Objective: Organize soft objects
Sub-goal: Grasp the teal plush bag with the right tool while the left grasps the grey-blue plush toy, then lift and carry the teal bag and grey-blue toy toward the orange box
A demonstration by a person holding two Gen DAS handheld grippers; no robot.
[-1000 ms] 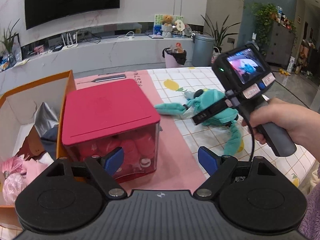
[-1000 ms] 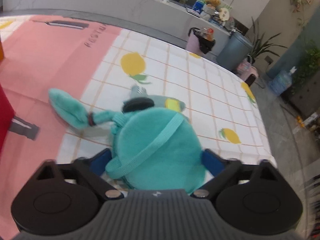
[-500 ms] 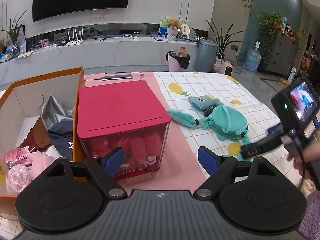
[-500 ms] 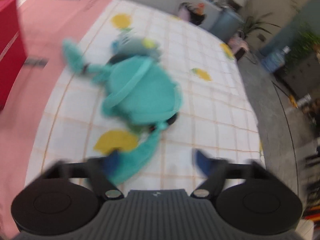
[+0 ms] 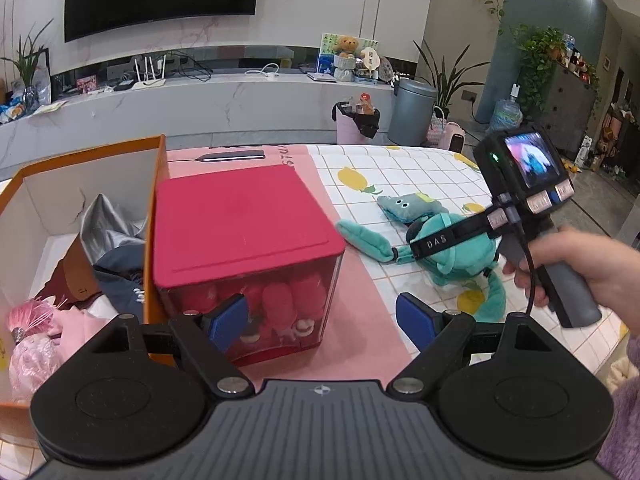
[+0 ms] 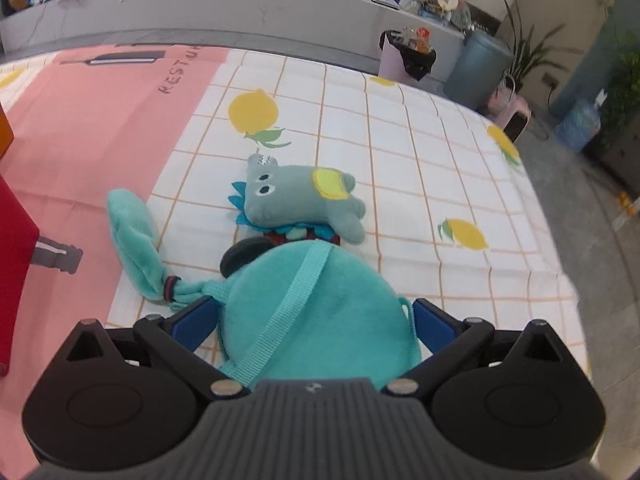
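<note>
A round teal plush bag [image 6: 316,312] with a strap and long floppy ears lies on the lemon-print cloth [image 6: 400,152]. Behind it and touching it lies a grey-green plush toy [image 6: 296,196]. My right gripper [image 6: 314,322] stands open wide over the bag, with one blue pad on each side of the bag's round body. In the left wrist view the same teal bag [image 5: 460,256] sits under the right gripper's fingers, and a hand [image 5: 580,264] holds that gripper's handle. My left gripper [image 5: 322,318] hangs open and holds nothing, in front of the red-lidded box [image 5: 240,216].
The red-lidded clear box holds red soft items. To its left is an open orange box [image 5: 160,184] with clothes and pink fluffy things. A pink mat [image 5: 360,320] covers the table's middle. The table edge [image 6: 560,280] is near on the right.
Half a second ago my right gripper had drawn back from the teal bag. It has since come forward again, so that the bag is between its fingers. The left gripper has hardly moved.
</note>
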